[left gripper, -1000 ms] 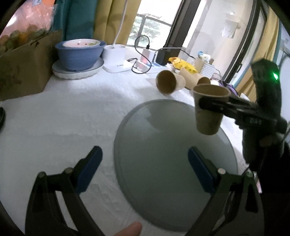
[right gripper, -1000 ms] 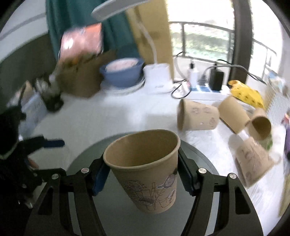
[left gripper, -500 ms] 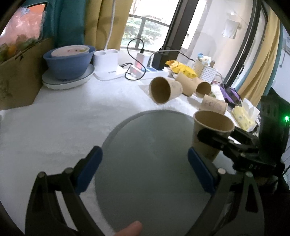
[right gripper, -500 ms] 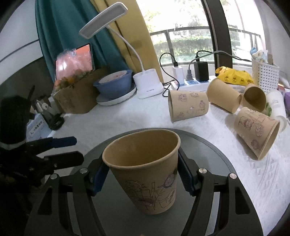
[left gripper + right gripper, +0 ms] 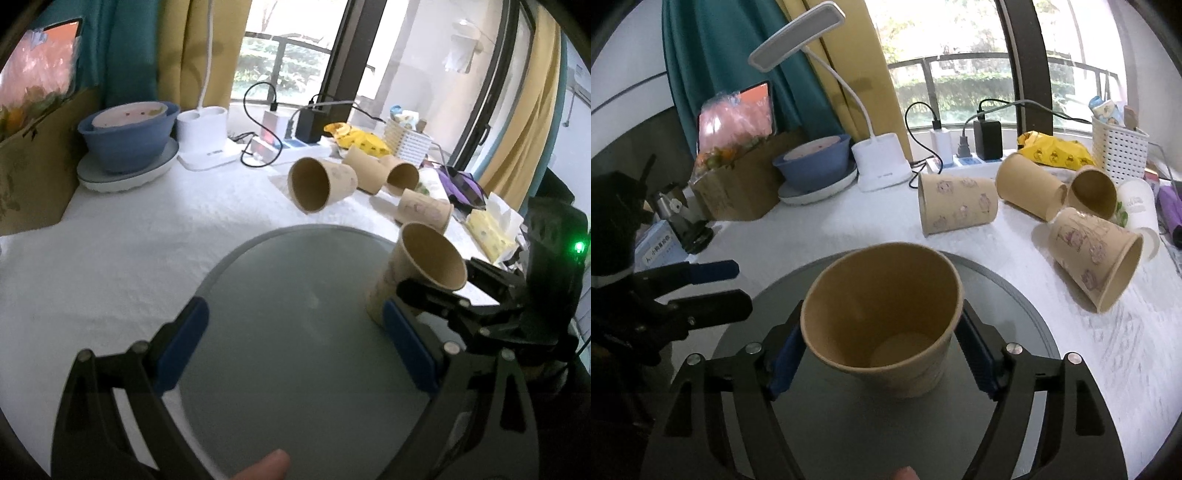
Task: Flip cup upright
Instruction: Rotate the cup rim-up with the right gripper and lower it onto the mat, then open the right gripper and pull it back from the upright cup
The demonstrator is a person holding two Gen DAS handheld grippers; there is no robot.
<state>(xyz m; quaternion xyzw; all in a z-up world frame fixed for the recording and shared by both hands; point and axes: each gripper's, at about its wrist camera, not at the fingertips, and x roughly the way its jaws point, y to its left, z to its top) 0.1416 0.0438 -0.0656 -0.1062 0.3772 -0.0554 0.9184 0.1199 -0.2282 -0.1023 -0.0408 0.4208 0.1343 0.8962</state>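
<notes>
On the grey round tray (image 5: 1015, 291), at six o'clock, the right gripper (image 5: 882, 354) clamped the paper cup (image 5: 882, 314) (cartoon prints, no legible writing), mouth tilted up; the left gripper (image 5: 295, 347) stood wide.

A: Held cup (image 5: 882, 317): tan kraft, plain brown inside. Round mat (image 5: 1015, 306): flat grey. Cloth (image 5: 129, 240): white, textured.

B: Noted. Gripper pads (image 5: 785, 363): blue on black frames. Lying cup (image 5: 956, 208) carries purplish cartoon prints; bowl (image 5: 125, 133) blue.
</notes>
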